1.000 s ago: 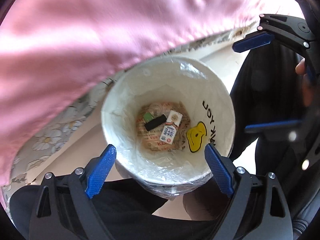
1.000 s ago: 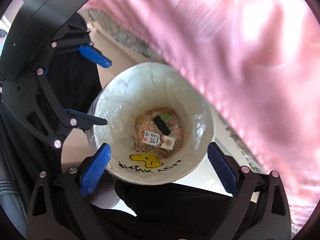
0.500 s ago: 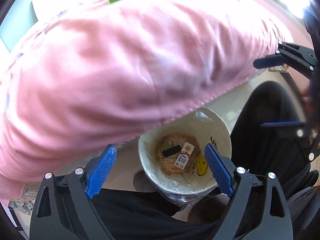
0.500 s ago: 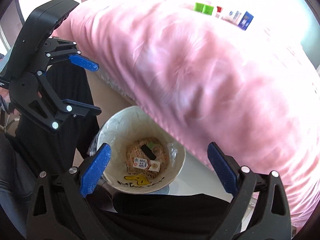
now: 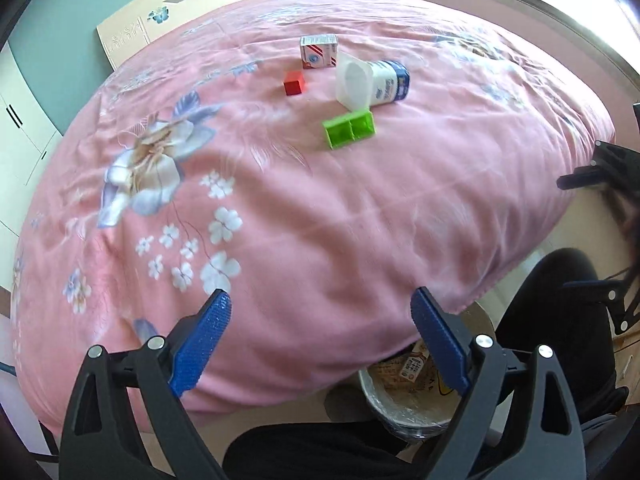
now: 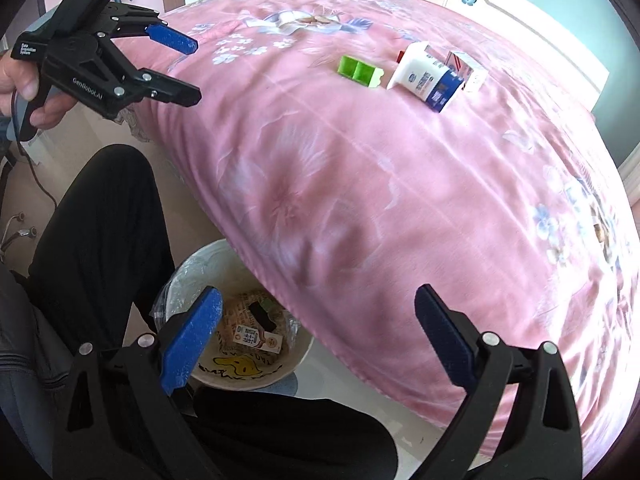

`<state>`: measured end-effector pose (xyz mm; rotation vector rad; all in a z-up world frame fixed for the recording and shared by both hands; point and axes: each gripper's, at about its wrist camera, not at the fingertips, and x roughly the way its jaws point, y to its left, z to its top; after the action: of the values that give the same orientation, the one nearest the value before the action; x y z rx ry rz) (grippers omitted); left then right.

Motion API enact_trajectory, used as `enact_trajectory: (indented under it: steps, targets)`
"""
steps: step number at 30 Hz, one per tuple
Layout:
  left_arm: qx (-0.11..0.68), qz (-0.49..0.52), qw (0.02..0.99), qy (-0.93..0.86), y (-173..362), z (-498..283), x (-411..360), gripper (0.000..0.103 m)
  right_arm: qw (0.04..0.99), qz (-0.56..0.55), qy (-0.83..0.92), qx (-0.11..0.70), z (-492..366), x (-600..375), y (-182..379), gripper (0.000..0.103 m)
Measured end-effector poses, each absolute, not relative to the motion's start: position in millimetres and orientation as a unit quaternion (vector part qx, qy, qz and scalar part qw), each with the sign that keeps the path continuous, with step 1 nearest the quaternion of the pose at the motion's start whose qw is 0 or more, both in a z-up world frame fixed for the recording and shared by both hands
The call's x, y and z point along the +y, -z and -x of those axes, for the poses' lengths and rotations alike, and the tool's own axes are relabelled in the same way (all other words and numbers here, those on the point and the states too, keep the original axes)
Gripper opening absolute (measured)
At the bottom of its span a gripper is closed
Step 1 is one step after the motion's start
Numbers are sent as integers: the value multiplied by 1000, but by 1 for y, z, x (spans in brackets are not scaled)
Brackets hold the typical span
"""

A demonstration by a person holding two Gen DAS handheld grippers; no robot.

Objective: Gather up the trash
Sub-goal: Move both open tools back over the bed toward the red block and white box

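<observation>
On the pink bedspread (image 5: 280, 208) lie a white and blue yogurt cup (image 5: 370, 80) on its side, a green two-cell tray (image 5: 349, 127), a small red block (image 5: 295, 82) and a red and white carton (image 5: 318, 51). The cup (image 6: 424, 74), tray (image 6: 360, 71) and carton (image 6: 466, 66) also show in the right wrist view. A white trash bin (image 6: 240, 320) with a yellow face stands on the floor by the bed and holds cartons and wrappers. My left gripper (image 5: 320, 344) is open and empty above the bed's edge. My right gripper (image 6: 316, 336) is open and empty over the bin and bed edge.
The person's black-clad legs (image 6: 100, 232) flank the bin. The left gripper (image 6: 176, 68) shows in the right wrist view at the upper left, held by a hand. A headboard (image 5: 200, 4) and white cupboards (image 5: 16, 128) stand beyond the bed.
Both grippers have risen from just above the bin to above the bed, so the bed top and its items came into view. Both stayed open.
</observation>
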<state>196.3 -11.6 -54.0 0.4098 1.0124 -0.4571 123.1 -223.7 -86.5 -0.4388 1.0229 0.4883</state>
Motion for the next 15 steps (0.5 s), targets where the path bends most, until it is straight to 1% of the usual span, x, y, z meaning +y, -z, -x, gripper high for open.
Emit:
enact_trajectory:
  steps: [7,15]
  targets:
    - [470,-202,832,216,37,-243,-20,93,821,209,-234,477,-180,-248,55,95]
    - [471,-194,834,211,30,-301,-34,93,825,208,-214,480,-246,-270,37,95]
